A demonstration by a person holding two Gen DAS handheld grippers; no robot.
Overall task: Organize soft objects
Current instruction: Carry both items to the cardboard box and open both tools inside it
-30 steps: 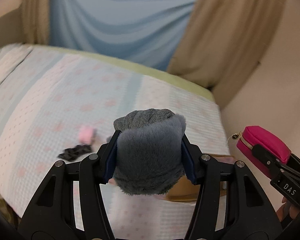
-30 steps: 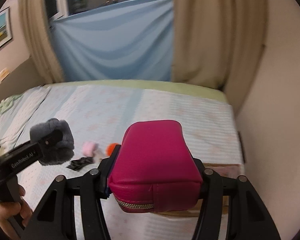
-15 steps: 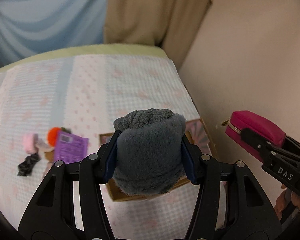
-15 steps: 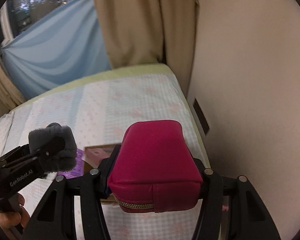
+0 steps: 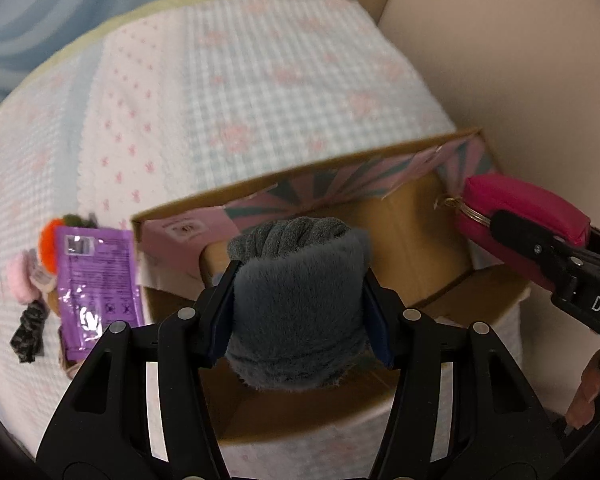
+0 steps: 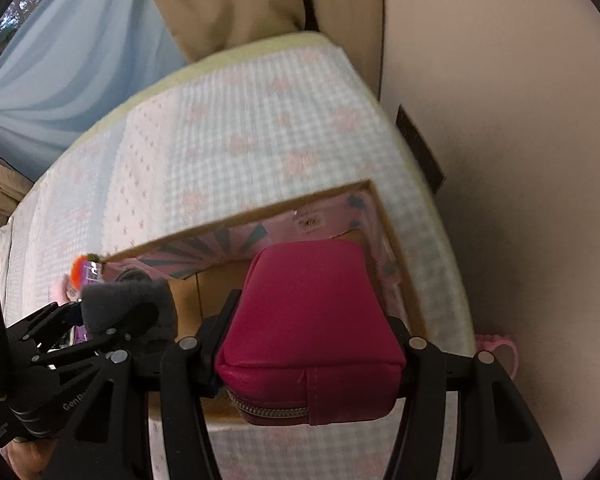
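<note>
now, grey fuzzy roll [image 5: 296, 312] and pink pouch [image 6: 312, 328] gripped, above cardboard box [image 5: 416, 236]

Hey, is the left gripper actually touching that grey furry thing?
Touching. The left wrist view shows the left gripper with both pads pressed into the sides of the grey furry thing.
</note>
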